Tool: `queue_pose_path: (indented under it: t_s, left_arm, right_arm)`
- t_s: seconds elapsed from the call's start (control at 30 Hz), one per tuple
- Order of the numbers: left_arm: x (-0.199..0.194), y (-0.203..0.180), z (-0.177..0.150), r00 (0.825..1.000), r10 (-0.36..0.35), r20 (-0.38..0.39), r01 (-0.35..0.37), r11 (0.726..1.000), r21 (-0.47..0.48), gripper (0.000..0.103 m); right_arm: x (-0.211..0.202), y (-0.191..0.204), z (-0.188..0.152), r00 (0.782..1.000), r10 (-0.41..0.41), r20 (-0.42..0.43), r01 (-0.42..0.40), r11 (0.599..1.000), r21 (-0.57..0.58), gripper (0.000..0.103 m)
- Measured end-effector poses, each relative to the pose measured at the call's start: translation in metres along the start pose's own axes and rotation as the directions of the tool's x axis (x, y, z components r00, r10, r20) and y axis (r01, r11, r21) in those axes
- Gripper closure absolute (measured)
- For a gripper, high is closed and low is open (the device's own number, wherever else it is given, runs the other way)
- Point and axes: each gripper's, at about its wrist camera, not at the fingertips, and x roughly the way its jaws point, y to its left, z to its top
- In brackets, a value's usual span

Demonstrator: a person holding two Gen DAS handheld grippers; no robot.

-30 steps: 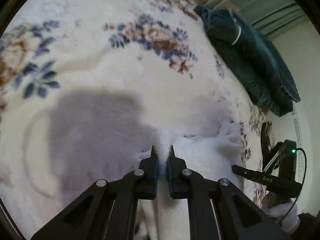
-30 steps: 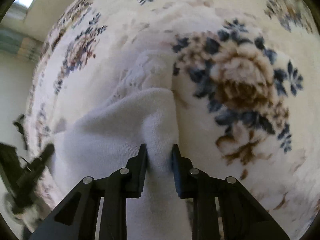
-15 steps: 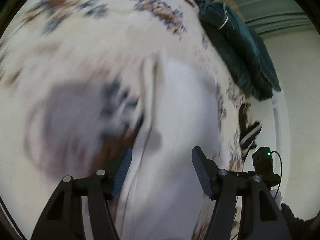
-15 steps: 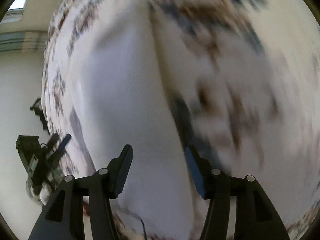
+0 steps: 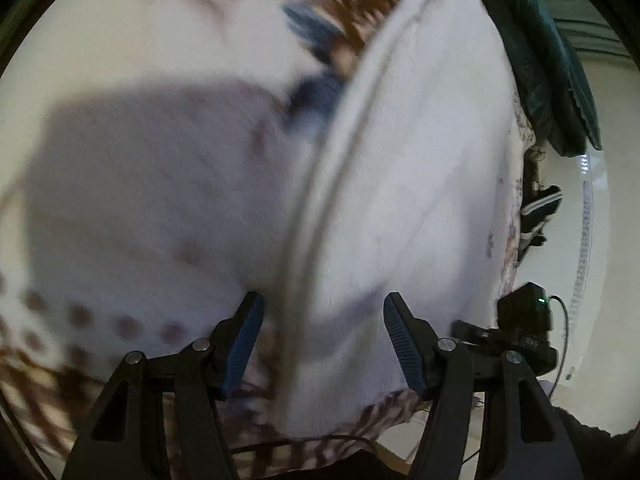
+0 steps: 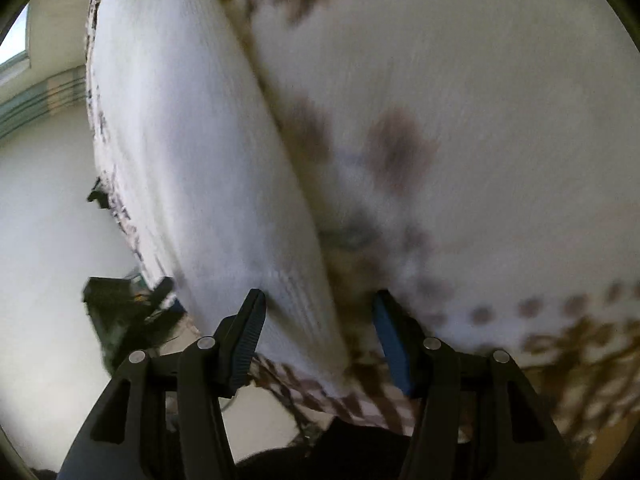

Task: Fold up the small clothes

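Nearest the cameras, the left gripper (image 5: 322, 334) and right gripper (image 6: 318, 330) had just let go, fingers spread and pressing on nothing. Just beyond them the white knit garment (image 5: 408, 184) lay flat on the floral blanket (image 5: 140, 184), apparently laid down after a fold. Its long doubled edge (image 5: 340, 152) ran away from the left fingers toward a dark green cloth (image 5: 548, 76), with bare blanket alongside for moving.

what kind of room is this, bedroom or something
Probably a bedroom or living room at home: a cream floral plush blanket covers a soft surface, a white knitted garment lies on it, and dark teal folded fabric sits behind.
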Motion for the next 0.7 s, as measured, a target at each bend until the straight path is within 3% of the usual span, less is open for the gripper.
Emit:
queue_pose_path:
  t_s: [0.13,0.23,0.3,0.33,0.37,0.43,0.6,0.7]
  left_arm:
    - [0.012,-0.015,-0.008,1.000,0.018,-0.022,-0.018,1.000,0.020,0.043]
    - [0.006,-0.019,-0.014,1.000,0.002,0.003,-0.003,1.000,0.021,0.045]
    - [0.003,-0.020,-0.021,1.000,-0.005,0.019,0.005,1.000,0.020,0.063]
    - [0.001,-0.022,-0.024,1.000,0.007,0.020,-0.008,0.999,0.031,0.086]
    - [0.000,-0.024,-0.026,0.999,0.024,0.027,-0.025,0.999,0.035,0.092]
    - [-0.009,-0.026,-0.028,0.998,0.021,0.053,-0.022,0.999,0.035,0.092]
    - [-0.039,-0.036,-0.023,0.991,-0.030,0.127,0.029,0.999,0.014,0.093]
    - [-0.063,-0.057,-0.012,0.981,-0.059,0.182,0.049,0.997,0.057,0.093]
  right_arm:
    - [0.018,0.003,-0.004,1.000,0.019,-0.008,-0.018,0.999,0.026,0.045]
    - [0.025,0.014,0.001,0.999,0.036,-0.007,-0.035,0.998,0.048,0.045]
    - [0.028,0.015,-0.002,0.998,0.057,-0.009,-0.056,0.997,0.056,0.050]
    - [0.028,0.015,-0.004,0.998,0.068,-0.014,-0.067,0.996,0.058,0.066]
    - [0.029,0.020,-0.001,0.997,0.069,-0.017,-0.068,0.996,0.054,0.075]
    - [0.026,0.025,-0.005,0.997,0.082,-0.007,-0.082,0.996,0.042,0.086]
    - [0.007,0.052,-0.013,0.991,0.124,0.041,-0.124,0.992,-0.014,0.088]
    - [-0.016,0.070,-0.010,0.982,0.170,0.080,-0.167,0.985,-0.040,0.088]
